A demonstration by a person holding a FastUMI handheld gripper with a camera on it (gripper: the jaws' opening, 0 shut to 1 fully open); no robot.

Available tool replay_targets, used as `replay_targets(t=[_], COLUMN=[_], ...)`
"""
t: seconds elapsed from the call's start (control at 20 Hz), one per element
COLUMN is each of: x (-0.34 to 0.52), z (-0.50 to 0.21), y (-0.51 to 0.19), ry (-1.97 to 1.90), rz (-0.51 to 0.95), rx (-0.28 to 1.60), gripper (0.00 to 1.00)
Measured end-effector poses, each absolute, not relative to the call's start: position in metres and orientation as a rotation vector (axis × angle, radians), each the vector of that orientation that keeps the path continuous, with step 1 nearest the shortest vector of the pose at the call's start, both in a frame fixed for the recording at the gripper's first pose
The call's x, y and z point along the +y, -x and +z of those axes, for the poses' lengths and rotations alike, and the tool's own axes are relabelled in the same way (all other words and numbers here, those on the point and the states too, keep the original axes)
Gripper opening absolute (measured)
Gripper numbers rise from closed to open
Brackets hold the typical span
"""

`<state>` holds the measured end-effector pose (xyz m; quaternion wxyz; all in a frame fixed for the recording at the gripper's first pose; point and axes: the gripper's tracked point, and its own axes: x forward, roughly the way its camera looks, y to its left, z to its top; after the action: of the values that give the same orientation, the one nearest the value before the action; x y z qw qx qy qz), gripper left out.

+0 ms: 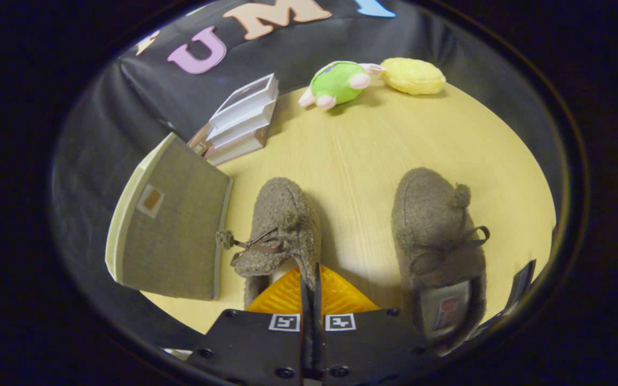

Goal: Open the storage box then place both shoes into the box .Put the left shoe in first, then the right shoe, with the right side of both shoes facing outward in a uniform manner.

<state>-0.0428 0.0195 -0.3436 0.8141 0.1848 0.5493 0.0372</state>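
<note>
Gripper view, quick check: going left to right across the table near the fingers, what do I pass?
Storage box → left-hand fuzzy shoe, its heel rim pinched by the shut gripper → bare table → right-hand fuzzy shoe.

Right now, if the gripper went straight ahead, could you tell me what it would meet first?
The gripper, fingers closed together, would probably meet the left shoe first: its heel edge lies right at the fingertips, though depth is unclear.

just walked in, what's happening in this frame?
A handheld claw with orange fingers is pinched shut on the heel edge of the fuzzy brown slipper nearest the olive-grey fabric storage box. That box sits beside it on the pale wooden table, seemingly closed. The second fuzzy brown slipper lies untouched on the claw's other side. No shoe is boxed yet.
</note>
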Motion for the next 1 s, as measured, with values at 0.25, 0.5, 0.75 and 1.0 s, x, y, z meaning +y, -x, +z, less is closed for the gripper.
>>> replay_targets(t=[0.25, 0.5, 0.75, 1.0], x=[0.020, 0.042, 0.083, 0.148], z=[-0.311, -0.254, -0.205, -0.171], y=[0.029, 0.004, -0.027, -0.043], ry=[-0.499, -0.549, -0.594, -0.624], rz=[0.006, 0.020, 0.070, 0.170], rx=[1.142, 1.061, 0.989, 0.970], gripper=[0.04, 0.03, 0.03, 0.03])
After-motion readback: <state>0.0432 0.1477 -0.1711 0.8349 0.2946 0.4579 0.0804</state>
